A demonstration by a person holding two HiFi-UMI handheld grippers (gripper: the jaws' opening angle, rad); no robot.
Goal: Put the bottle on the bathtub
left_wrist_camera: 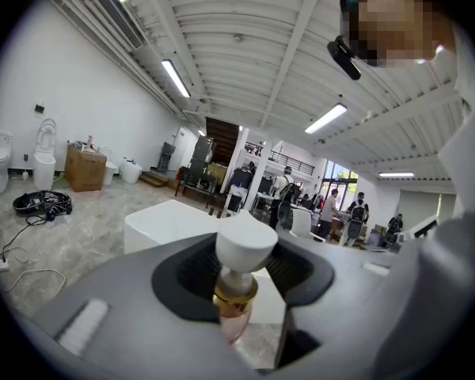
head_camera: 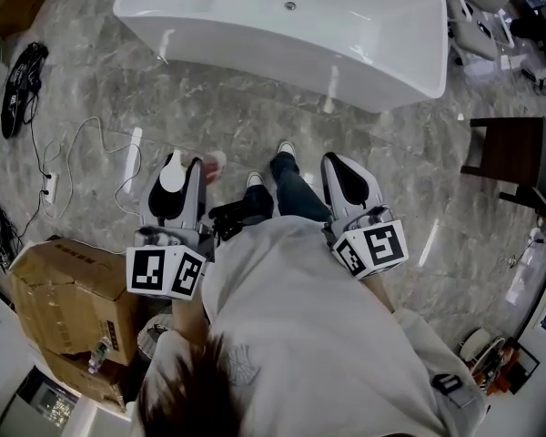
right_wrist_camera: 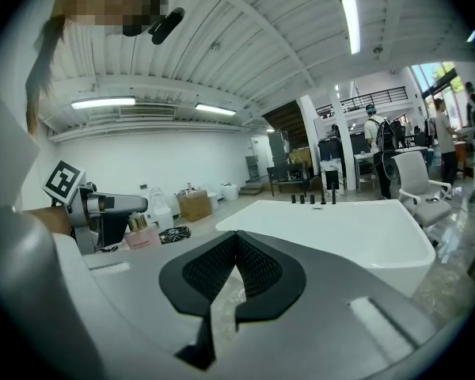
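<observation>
The white bathtub [head_camera: 346, 25] stands on the marble floor ahead of me. It also fills the middle of the right gripper view as the bathtub [right_wrist_camera: 356, 232]. My left gripper [head_camera: 184, 164] is shut on the pink bottle [head_camera: 213, 166]. In the left gripper view the bottle [left_wrist_camera: 236, 279] stands upright between the jaws, with its white cap and gold collar above them and the tub [left_wrist_camera: 168, 222] beyond. My right gripper [head_camera: 338, 162] is held level beside it. Its jaws [right_wrist_camera: 236, 240] are shut with nothing in them. The bottle [right_wrist_camera: 144, 236] also shows at the left of that view.
Cardboard boxes [head_camera: 68, 289] stand at my lower left. White cables [head_camera: 82, 148] and a black bundle [head_camera: 23, 85] lie on the floor to the left. A dark chair [head_camera: 514, 157] stands to the right. Toilets [left_wrist_camera: 0, 161] line the far wall, and people stand far off.
</observation>
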